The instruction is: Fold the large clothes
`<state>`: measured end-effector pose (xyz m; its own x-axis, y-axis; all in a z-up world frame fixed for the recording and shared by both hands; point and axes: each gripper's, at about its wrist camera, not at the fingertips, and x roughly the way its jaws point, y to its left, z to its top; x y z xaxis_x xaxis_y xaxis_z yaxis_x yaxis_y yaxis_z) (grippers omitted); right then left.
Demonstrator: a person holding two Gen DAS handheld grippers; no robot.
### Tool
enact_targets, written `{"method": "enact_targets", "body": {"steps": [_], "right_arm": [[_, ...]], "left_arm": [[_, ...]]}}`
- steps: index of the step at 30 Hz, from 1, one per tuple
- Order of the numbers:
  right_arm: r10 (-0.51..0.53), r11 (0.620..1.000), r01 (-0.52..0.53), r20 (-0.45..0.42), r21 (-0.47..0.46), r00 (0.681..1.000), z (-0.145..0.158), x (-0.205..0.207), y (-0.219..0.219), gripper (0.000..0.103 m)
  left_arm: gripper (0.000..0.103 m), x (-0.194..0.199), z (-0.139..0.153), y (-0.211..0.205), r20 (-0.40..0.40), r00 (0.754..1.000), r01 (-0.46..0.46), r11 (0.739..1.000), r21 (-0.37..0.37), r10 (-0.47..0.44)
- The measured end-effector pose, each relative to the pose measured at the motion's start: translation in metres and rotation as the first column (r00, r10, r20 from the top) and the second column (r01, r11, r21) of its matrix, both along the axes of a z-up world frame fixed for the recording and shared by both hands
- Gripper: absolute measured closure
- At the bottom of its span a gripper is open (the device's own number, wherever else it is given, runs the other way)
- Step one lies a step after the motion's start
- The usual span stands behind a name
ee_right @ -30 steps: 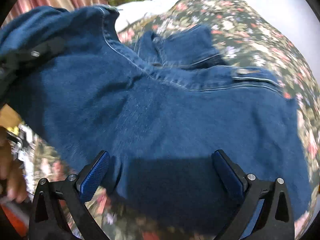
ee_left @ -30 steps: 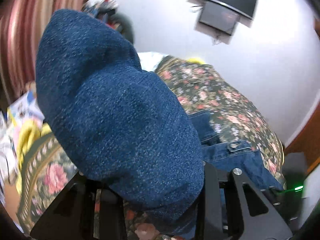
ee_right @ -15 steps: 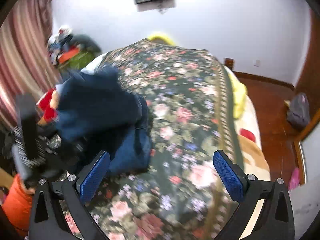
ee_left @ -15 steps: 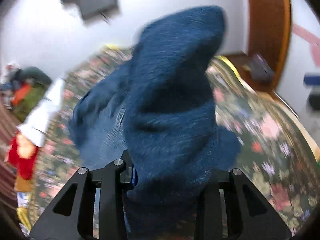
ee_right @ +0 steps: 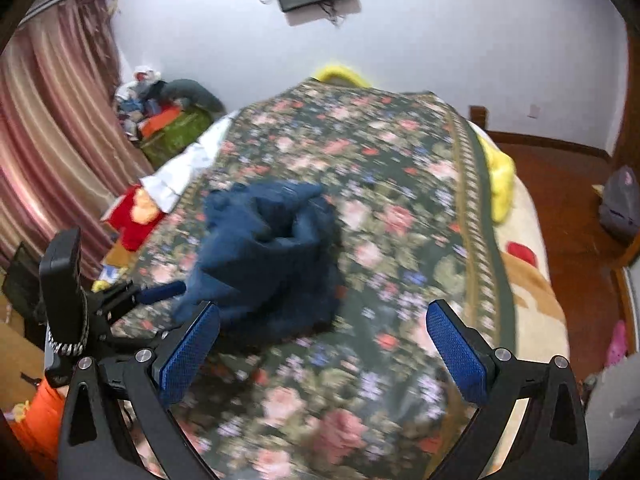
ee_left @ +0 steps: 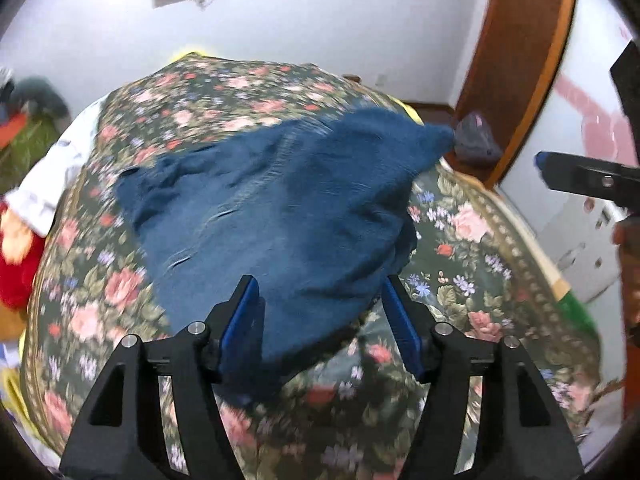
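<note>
A dark blue denim garment (ee_left: 280,208) lies bunched in a loose heap on the bed, on top of a dark green floral bedspread (ee_left: 472,248). In the left wrist view the left claw (ee_left: 320,312) hangs over the near edge of the heap; its jaws have just been opening, and the denim's near fold sits between the two blue pads, close against the left one, though blur keeps the exact contact unclear and the pads do not look pressed onto the cloth. At the right edge of the same view the tip of the other claw shows as a dark bar with a blue end, well apart from the garment. In the right wrist view the right claw (ee_right: 324,340) stands wide with nothing between its pads, held above the bedspread just beside the heap. The garment there appears crumpled toward the left half of the bed. A yellow blanket (ee_right: 500,184) edges the far side of the bed, a striped curtain (ee_right: 52,128) hangs at the left, and a red cushion (ee_right: 132,220) lies beside the bed near the curtain.
</note>
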<state>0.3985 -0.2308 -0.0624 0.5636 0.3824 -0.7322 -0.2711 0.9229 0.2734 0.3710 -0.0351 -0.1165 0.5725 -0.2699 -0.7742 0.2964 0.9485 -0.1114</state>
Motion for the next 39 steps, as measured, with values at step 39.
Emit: {"method": "enact_targets", "body": {"steps": [39], "right_arm": [[-0.066,0.995,0.048,-0.222,-0.085,0.973,-0.108,0.026,-0.018,0.000]], "left_arm": [[0.012,-0.013,-0.073,0.089,-0.118,0.968,-0.218,0.975,0.033,0.220]]}}
